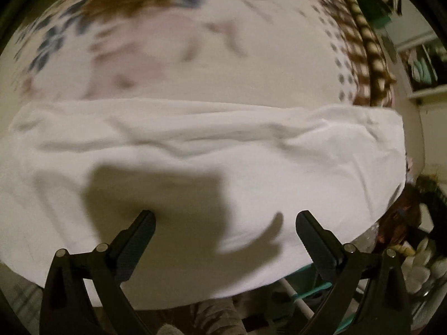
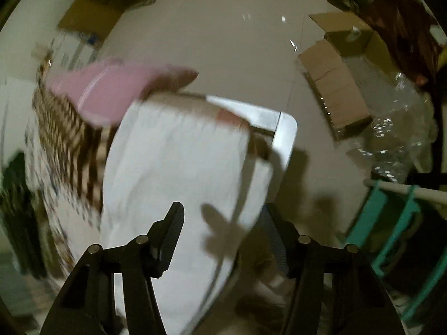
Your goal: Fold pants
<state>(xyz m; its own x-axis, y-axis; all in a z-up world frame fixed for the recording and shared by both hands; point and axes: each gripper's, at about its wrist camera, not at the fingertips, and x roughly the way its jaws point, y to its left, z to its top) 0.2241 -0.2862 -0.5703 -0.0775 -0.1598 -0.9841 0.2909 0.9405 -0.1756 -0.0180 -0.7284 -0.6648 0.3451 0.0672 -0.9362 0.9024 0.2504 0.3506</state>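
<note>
Black fingers of the left gripper point(image 1: 225, 223) fill the lower edge of the left wrist view, spread wide with nothing between them, hanging over the white pants point(image 1: 195, 167). Pants lie flat as a broad folded band across a patterned bedspread point(image 1: 167, 42), white ground with blue and brown print and a brown checked border at the right. Shadow of the gripper falls on the cloth just ahead of the fingertips; whether the tips touch the fabric cannot be told. Right gripper point(image 2: 223, 217) stands partly open, empty, over the end of the same pants point(image 2: 173, 167); its right finger sits past the cloth edge, over the floor. Right view is blurred. Pink cloth point(image 2: 111, 89) lies at the far end of the pants, on the checked bedspread border point(image 2: 72, 145). Metal frame corner point(image 2: 285, 131) shows just beyond the white fabric. On the pale floor, well apart: an open cardboard box point(image 2: 335, 83), crumpled clear plastic point(image 2: 399, 128), a teal rack point(image 2: 391, 223).
</note>
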